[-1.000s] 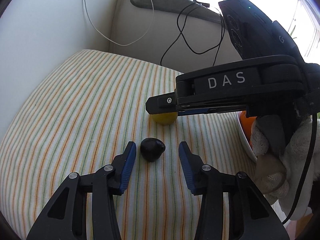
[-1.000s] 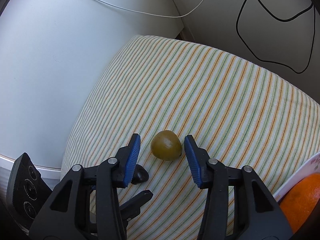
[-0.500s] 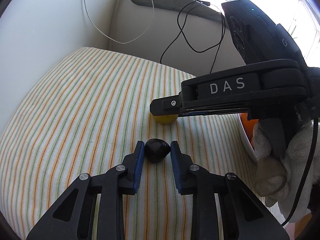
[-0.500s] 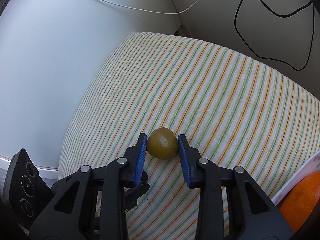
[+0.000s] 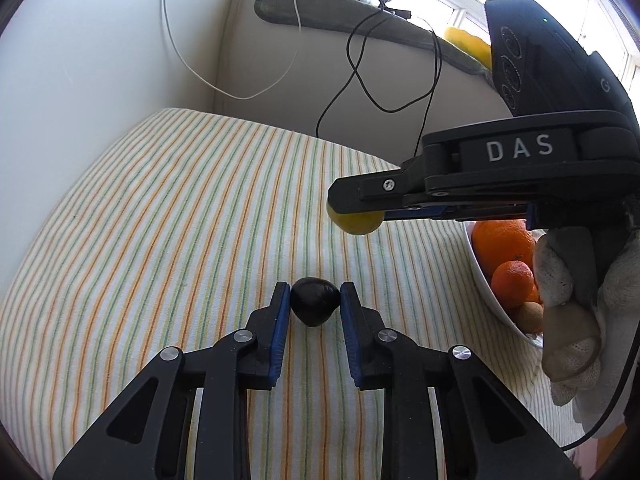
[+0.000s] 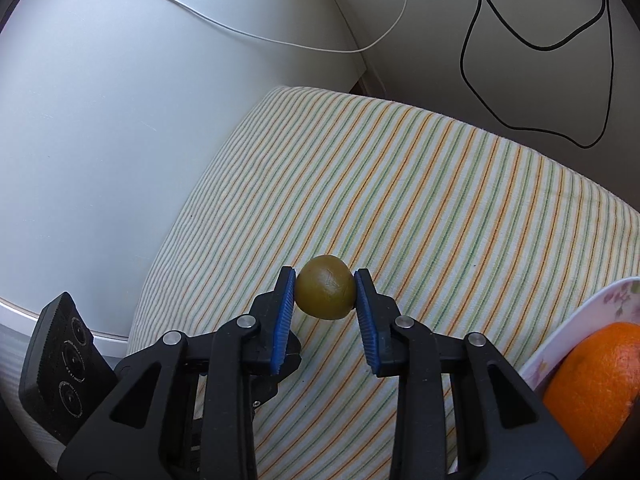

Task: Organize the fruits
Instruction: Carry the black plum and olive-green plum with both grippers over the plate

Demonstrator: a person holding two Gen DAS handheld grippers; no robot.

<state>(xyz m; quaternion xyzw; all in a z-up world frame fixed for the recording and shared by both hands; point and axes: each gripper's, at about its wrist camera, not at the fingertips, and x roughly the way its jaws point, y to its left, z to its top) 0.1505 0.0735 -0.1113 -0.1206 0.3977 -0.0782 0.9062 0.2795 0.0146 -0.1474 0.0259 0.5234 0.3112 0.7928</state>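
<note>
The woven cotton-like cloth with orange and green stripes point(image 5: 168, 216) looked matt and a little rough. The small black fruit point(image 5: 315, 306) had a smooth, glossy skin, while the round olive-yellow fruit point(image 6: 325, 287) was smooth but dull. The black plastic left gripper point(image 5: 315, 300) and black plastic right gripper point(image 6: 325, 292) were matt, with ribbed blue rubber pads point(image 6: 283, 320) and shiny metal rivets. The white ceramic bowl point(image 6: 580, 320) looked glazed. The knitted white glove point(image 5: 576, 320) looked coarse.

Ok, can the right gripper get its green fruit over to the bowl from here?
Probably yes. The right gripper is shut on the green fruit, which looks lifted off the striped cloth. The bowl sits just to its right, with oranges inside, and nothing stands between them.
</note>
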